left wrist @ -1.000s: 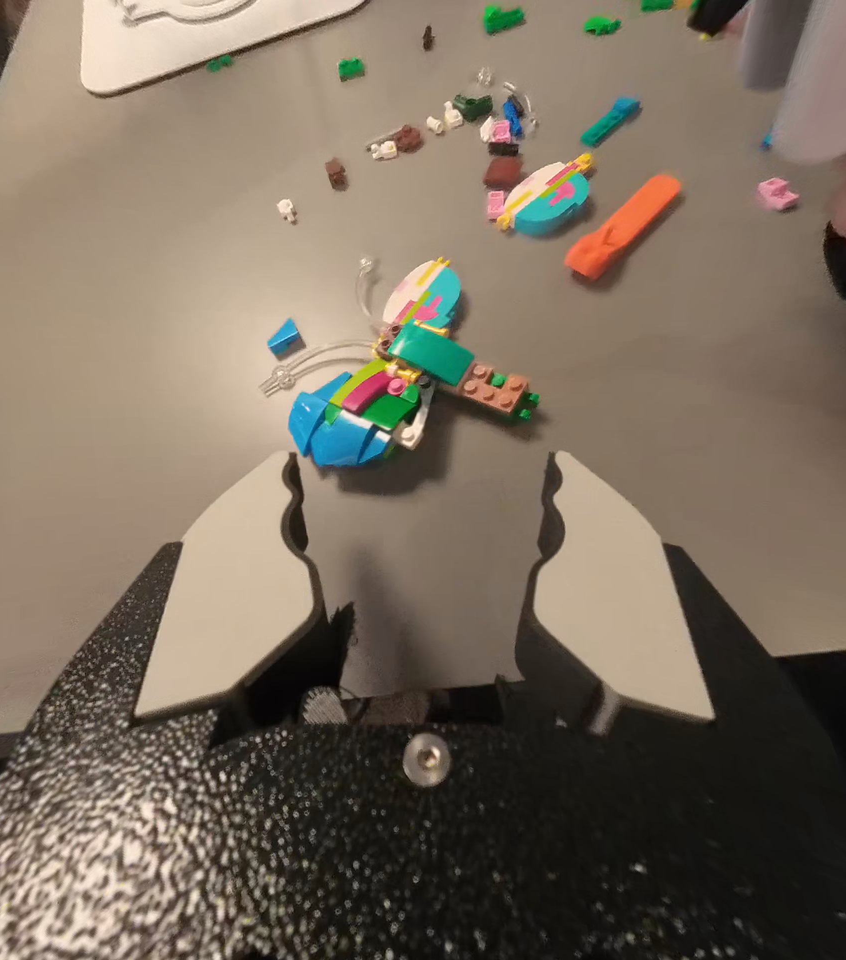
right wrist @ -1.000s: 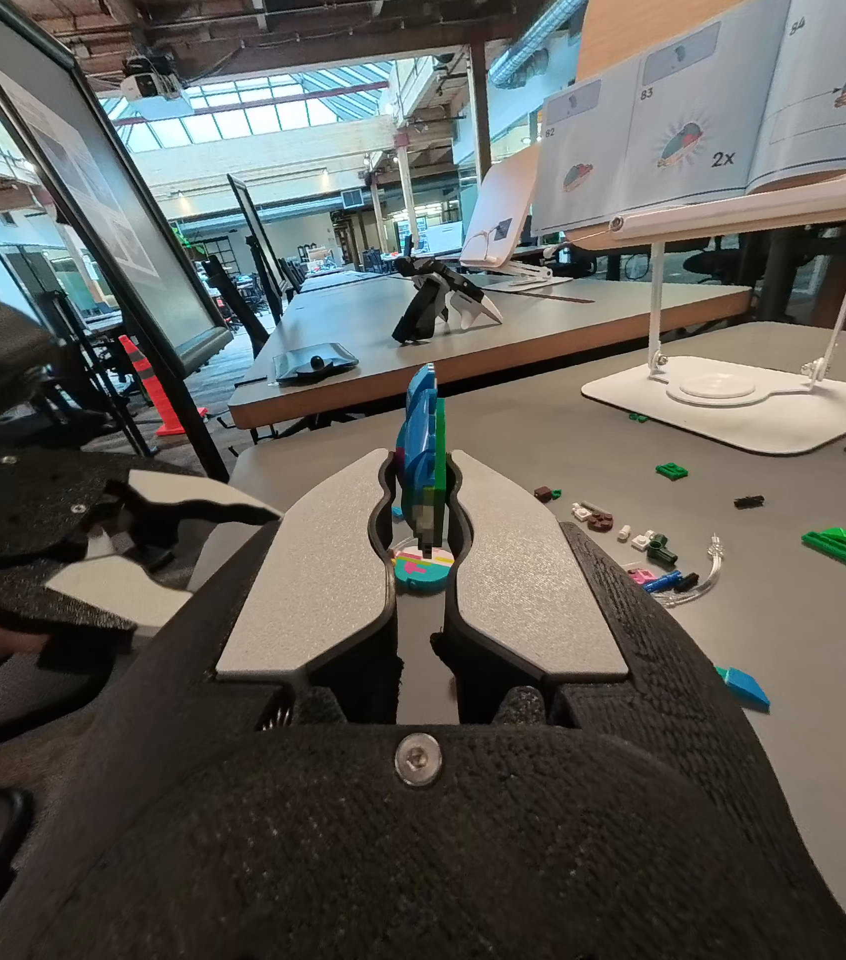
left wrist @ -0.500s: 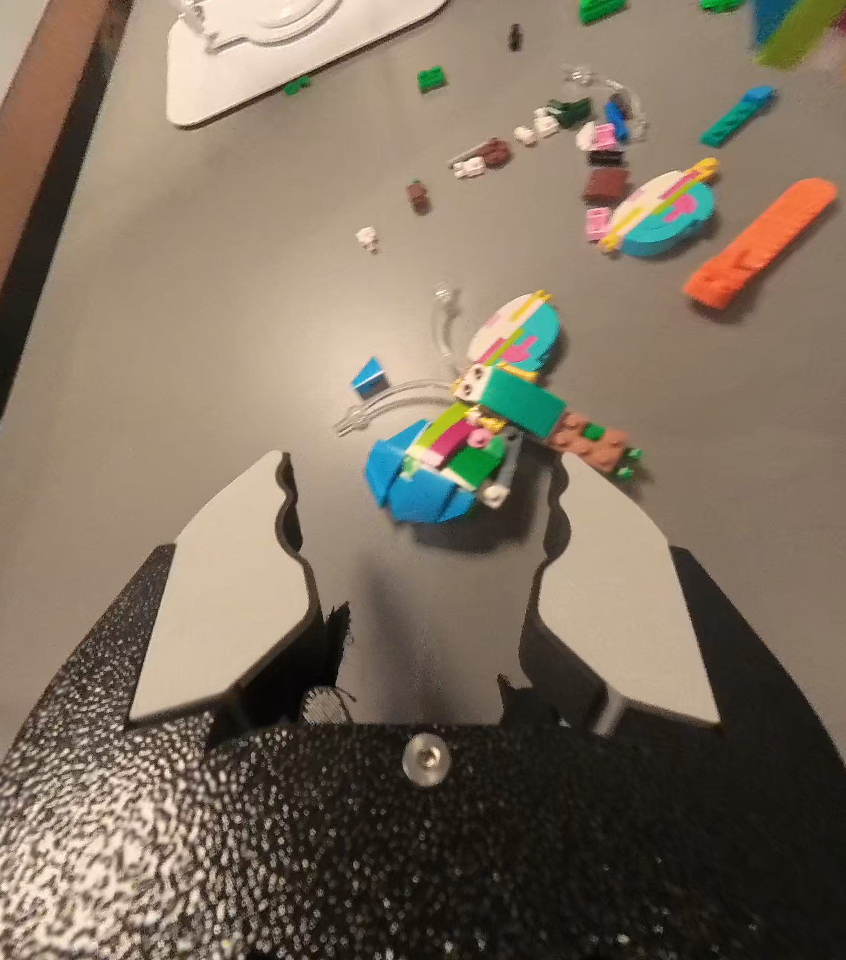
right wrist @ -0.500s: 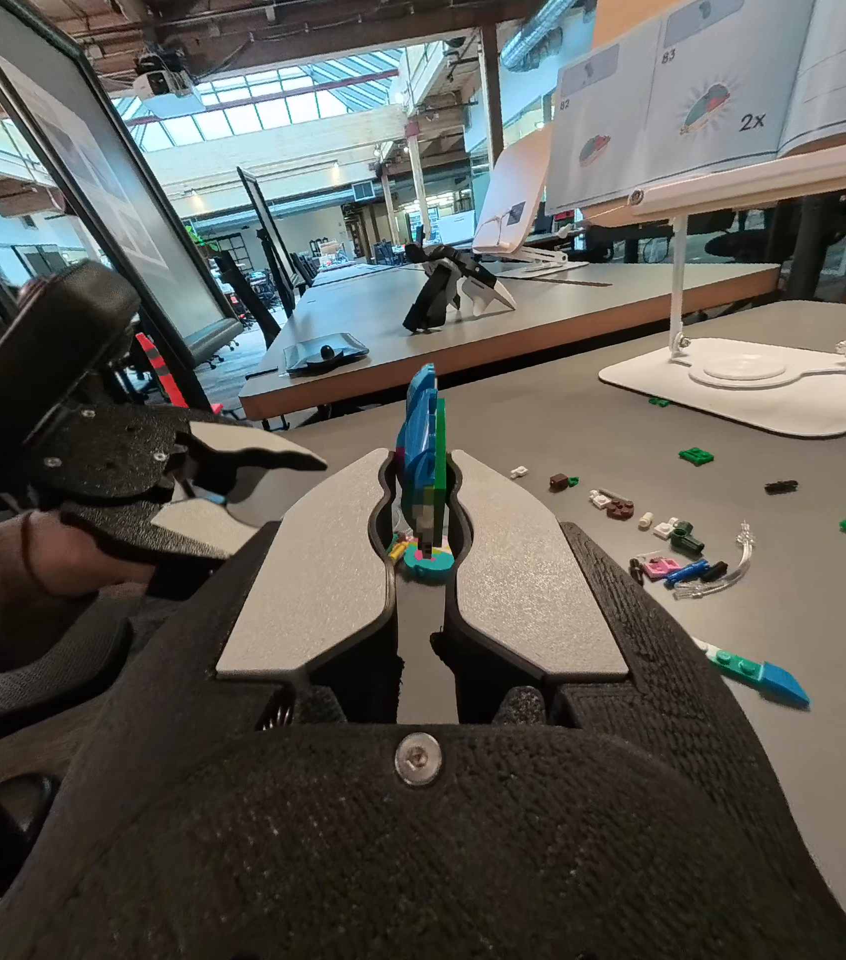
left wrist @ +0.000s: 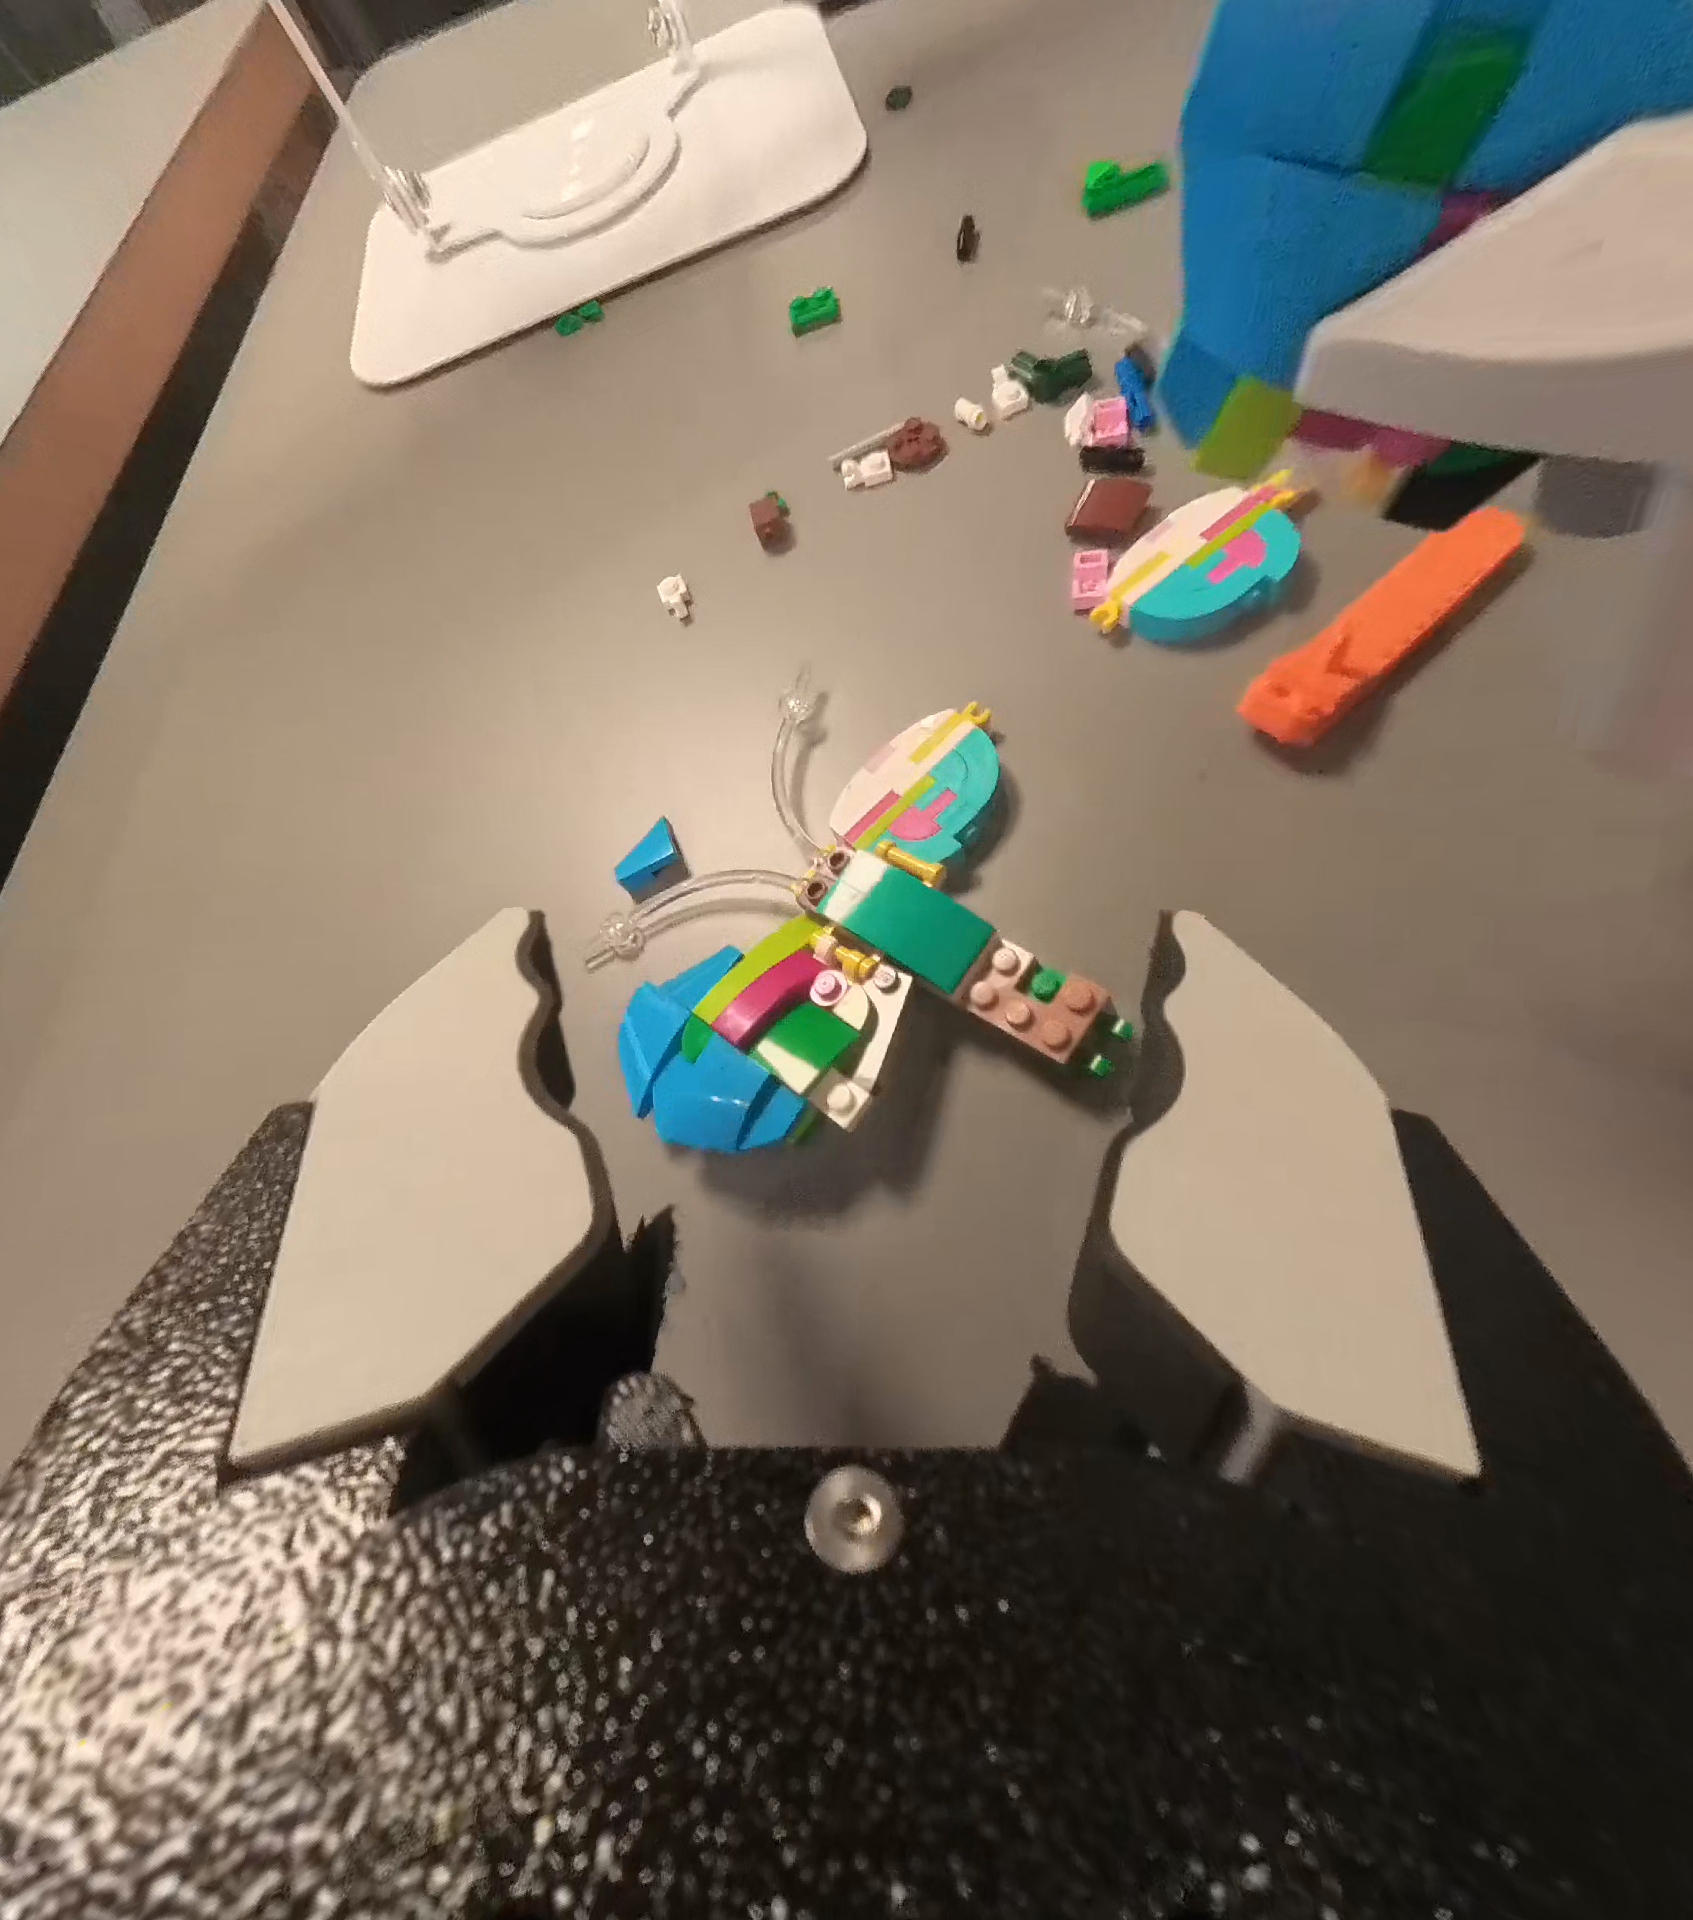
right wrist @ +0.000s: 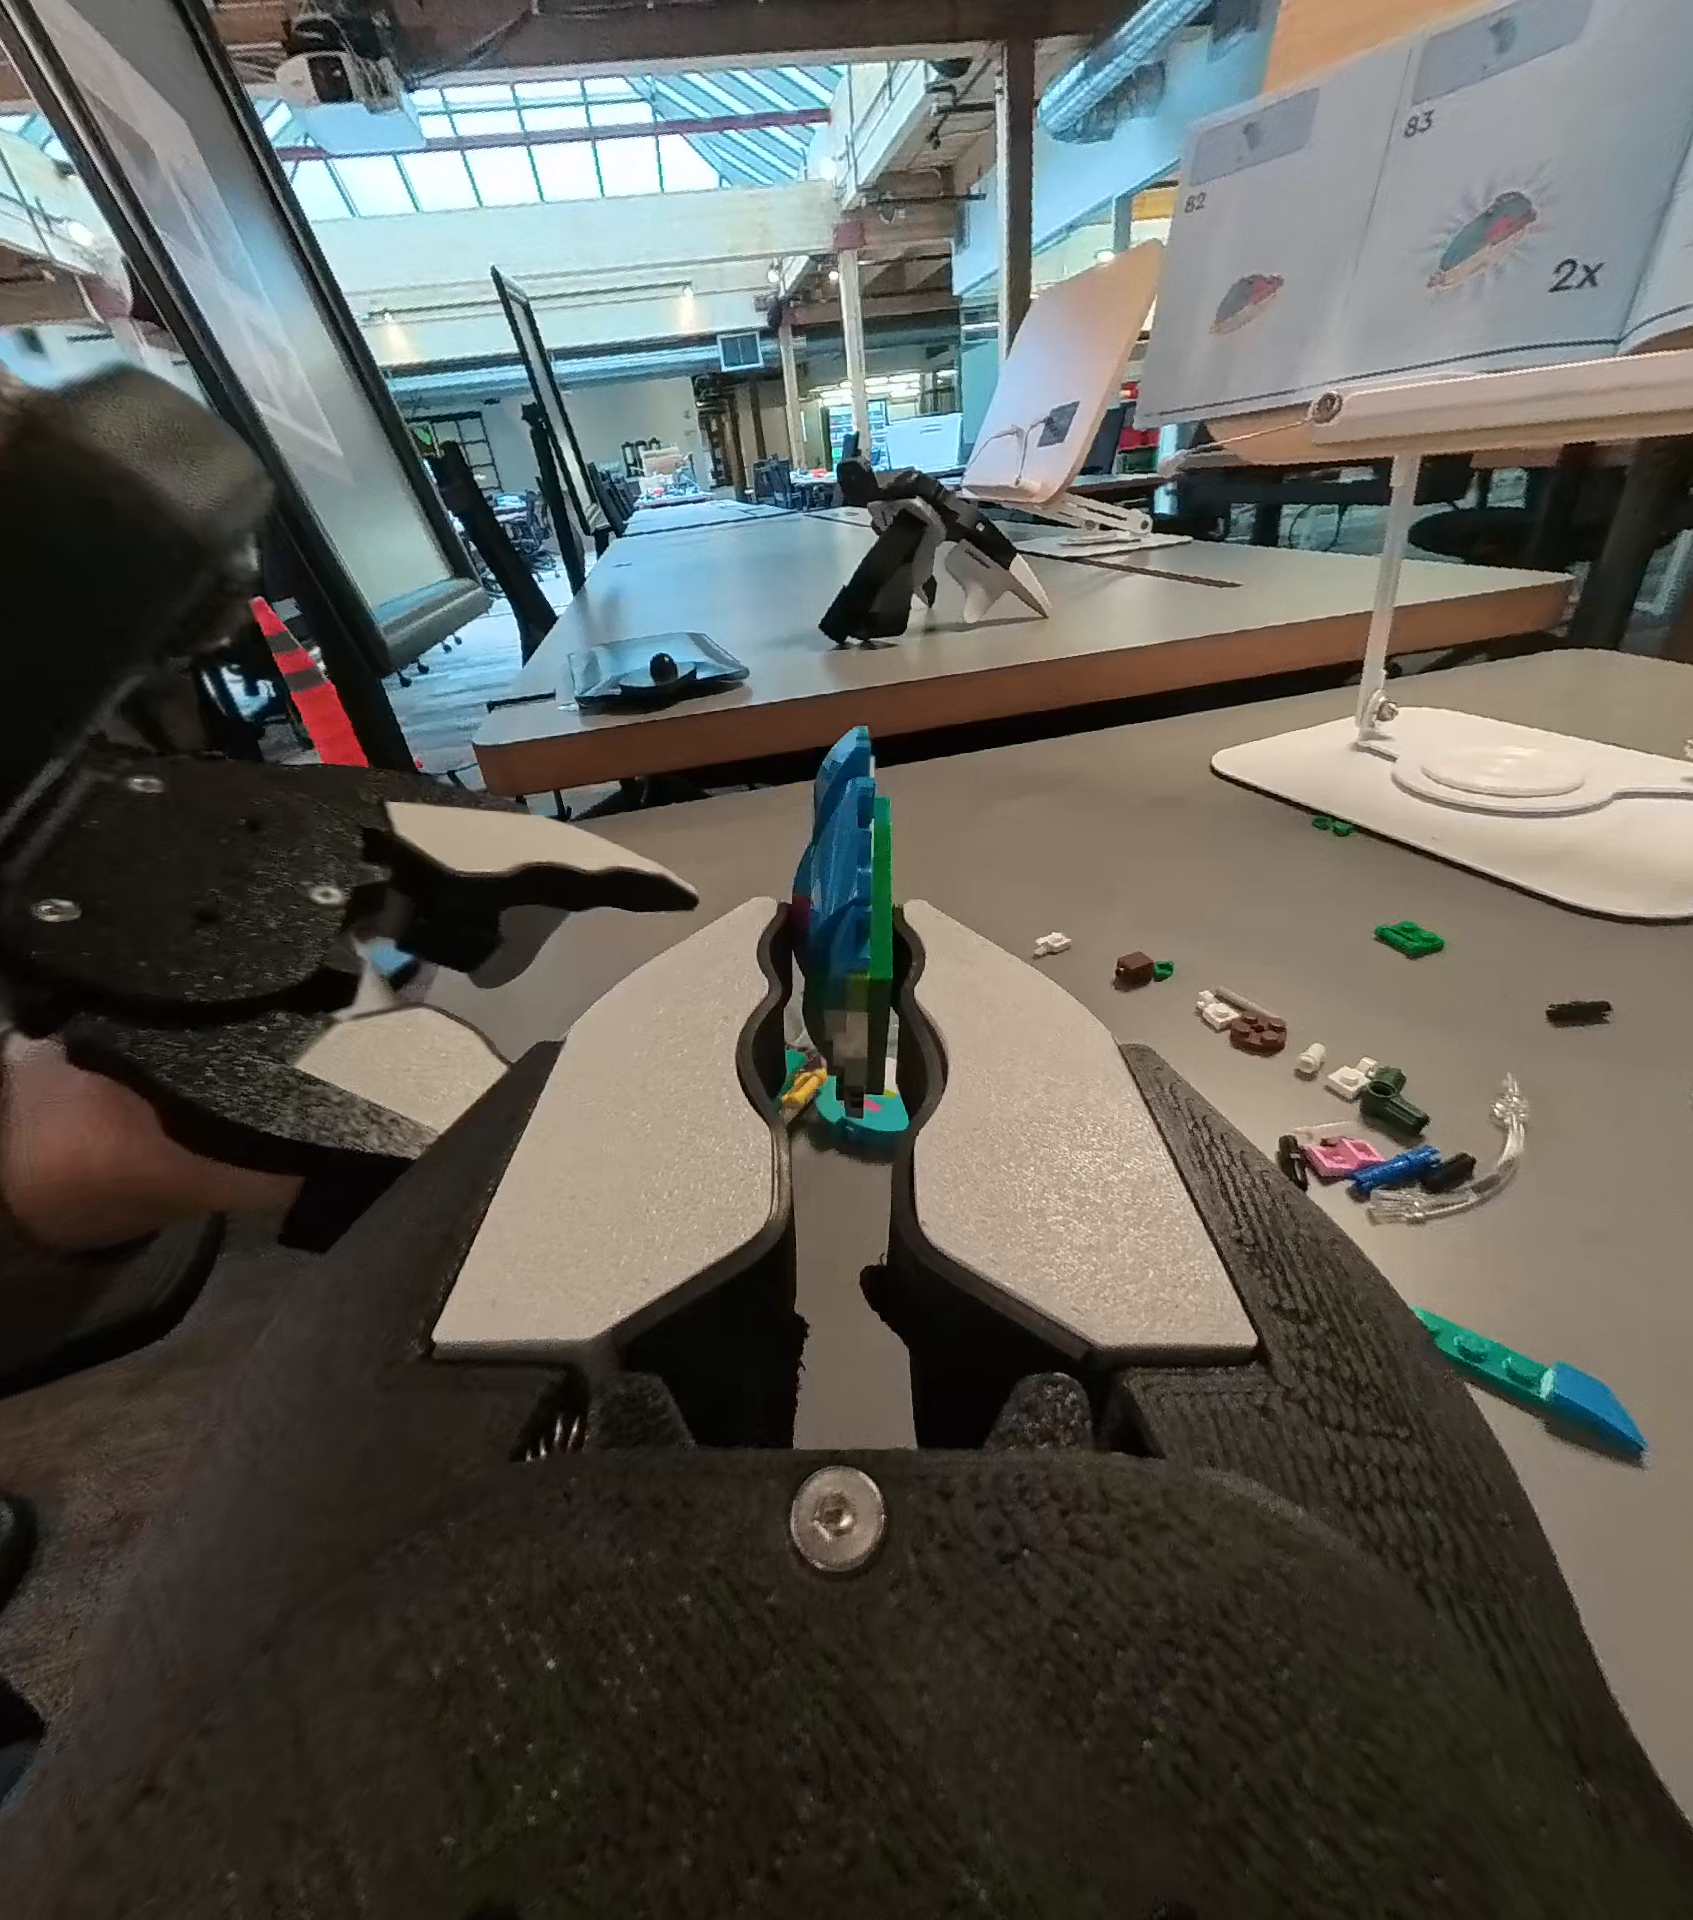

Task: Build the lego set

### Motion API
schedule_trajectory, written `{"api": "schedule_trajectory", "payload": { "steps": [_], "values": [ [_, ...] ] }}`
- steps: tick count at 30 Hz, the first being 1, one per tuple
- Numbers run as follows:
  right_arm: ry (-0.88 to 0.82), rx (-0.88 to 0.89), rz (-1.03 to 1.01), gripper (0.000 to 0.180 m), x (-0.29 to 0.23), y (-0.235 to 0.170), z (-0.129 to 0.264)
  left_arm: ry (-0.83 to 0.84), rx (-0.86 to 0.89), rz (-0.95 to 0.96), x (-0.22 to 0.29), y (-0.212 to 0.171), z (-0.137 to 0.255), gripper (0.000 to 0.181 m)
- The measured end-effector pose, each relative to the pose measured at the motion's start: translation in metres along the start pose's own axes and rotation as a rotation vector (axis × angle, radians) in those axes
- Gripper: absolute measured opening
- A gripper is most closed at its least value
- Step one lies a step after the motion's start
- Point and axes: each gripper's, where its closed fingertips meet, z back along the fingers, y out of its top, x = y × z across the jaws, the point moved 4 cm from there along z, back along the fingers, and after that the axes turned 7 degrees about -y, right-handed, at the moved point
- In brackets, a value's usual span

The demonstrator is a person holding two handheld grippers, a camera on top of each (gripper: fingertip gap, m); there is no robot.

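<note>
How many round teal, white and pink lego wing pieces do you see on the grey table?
2. One wing is attached to the partly built model in front of the left gripper; another wing lies loose beside the orange tool. More may hide behind the right gripper.

Even, bright indoor light with daylight from the skylights in the right wrist view; soft shadow under the butterfly model; blue wing piece motion-blurred; wide-angle bending at edges.
</note>
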Motion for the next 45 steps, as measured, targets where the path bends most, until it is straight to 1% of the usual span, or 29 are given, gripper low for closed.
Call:
{"api": "schedule_trajectory", "payload": {
  "steps": [3,6,8,10,13,17,20,23,28,30,32,34,38,40,44,45],
  "values": [
    [-0.005,0.007,-0.032,0.016,0.004,0.001,0.001,-0.011,-0.086,-0.011,-0.001,-0.005,-0.01,0.116],
    [-0.014,0.009,-0.039,0.015,0.007,0.001,0.001,0.032,-0.143,-0.049,-0.009,-0.01,-0.011,0.122],
    [-0.015,0.01,-0.038,0.015,0.007,0.001,0.001,0.067,-0.155,-0.046,-0.018,-0.013,-0.006,0.12],
    [-0.013,0.009,-0.038,0.016,0.006,0.001,0.001,0.138,-0.179,-0.049,-0.034,-0.018,0.002,0.117],
    [-0.008,0.006,-0.043,0.016,0.005,0.001,0.0,0.186,-0.161,-0.039,-0.05,-0.026,0.012,0.106],
    [-0.003,0.005,-0.047,0.016,0.005,0.0,0.0,0.094,-0.068,0.056,-0.044,-0.032,0.021,0.083],
    [-0.003,0.008,-0.055,0.016,0.005,0.0,0.0,0.011,-0.067,0.067,-0.03,-0.038,0.023,0.062],
    [-0.003,0.006,-0.057,0.016,0.005,0.0,0.0,-0.045,-0.069,0.061,-0.018,-0.042,0.021,0.049],
    [0.0,-0.001,-0.051,0.016,0.004,-0.001,-0.001,-0.056,-0.081,0.046,-0.016,-0.037,0.011,0.041],
    [-0.002,-0.001,-0.048,0.016,0.005,-0.001,-0.001,-0.04,-0.11,0.012,-0.018,-0.036,0.007,0.034],
    [-0.003,-0.001,-0.052,0.016,0.005,-0.001,-0.001,-0.025,-0.133,0.014,-0.021,-0.034,0.003,0.04],
    [-0.002,0.0,-0.057,0.016,0.006,-0.001,-0.001,-0.012,-0.154,0.017,-0.023,-0.033,0.001,0.039],
    [-0.001,-0.002,-0.056,0.016,0.005,-0.002,-0.001,0.059,-0.206,-0.013,-0.032,-0.034,0.0,0.027],
    [0.0,-0.001,-0.053,0.016,0.005,-0.001,-0.001,0.053,-0.212,0.01,-0.036,-0.035,0.0,0.022],
    [0.004,0.0,-0.054,0.016,0.004,-0.001,-0.001,0.004,-0.218,0.118,-0.045,-0.038,-0.001,0.022],
    [0.006,0.003,-0.058,0.016,0.004,-0.001,-0.001,-0.01,-0.221,0.148,-0.047,-0.038,-0.001,0.025]
  ]
}}
